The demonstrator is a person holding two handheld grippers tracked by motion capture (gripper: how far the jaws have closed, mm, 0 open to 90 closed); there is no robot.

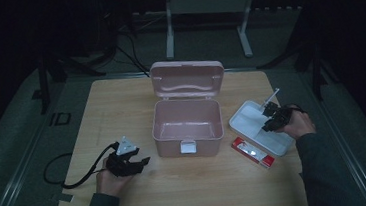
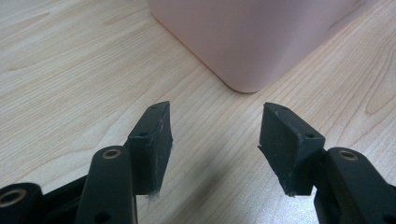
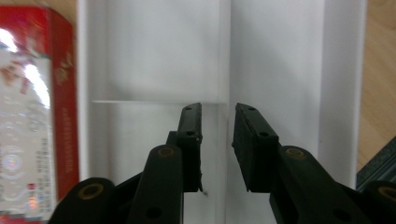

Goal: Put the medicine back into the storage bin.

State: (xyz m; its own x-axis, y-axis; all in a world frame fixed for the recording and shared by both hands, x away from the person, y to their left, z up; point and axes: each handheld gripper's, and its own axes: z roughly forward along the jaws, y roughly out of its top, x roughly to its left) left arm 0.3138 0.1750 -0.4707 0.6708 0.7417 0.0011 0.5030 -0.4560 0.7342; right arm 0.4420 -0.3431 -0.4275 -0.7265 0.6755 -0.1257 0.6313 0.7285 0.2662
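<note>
The white tray (image 1: pixel 243 120) sits right of the open, empty pink box (image 1: pixel 188 122), a red packet (image 1: pixel 253 152) beside it. The right gripper (image 3: pixel 217 140) dips into it, jaws slightly parted astride the inner divider wall (image 3: pixel 225 70). The left gripper (image 2: pixel 215 140) rests wide, holding nothing.

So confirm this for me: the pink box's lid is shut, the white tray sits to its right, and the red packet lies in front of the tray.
Not quite. The lid of the pink box stands open, tilted back, as the high view shows. The rest holds: the white tray sits to the box's right, and the red packet lies in front of it.
</note>
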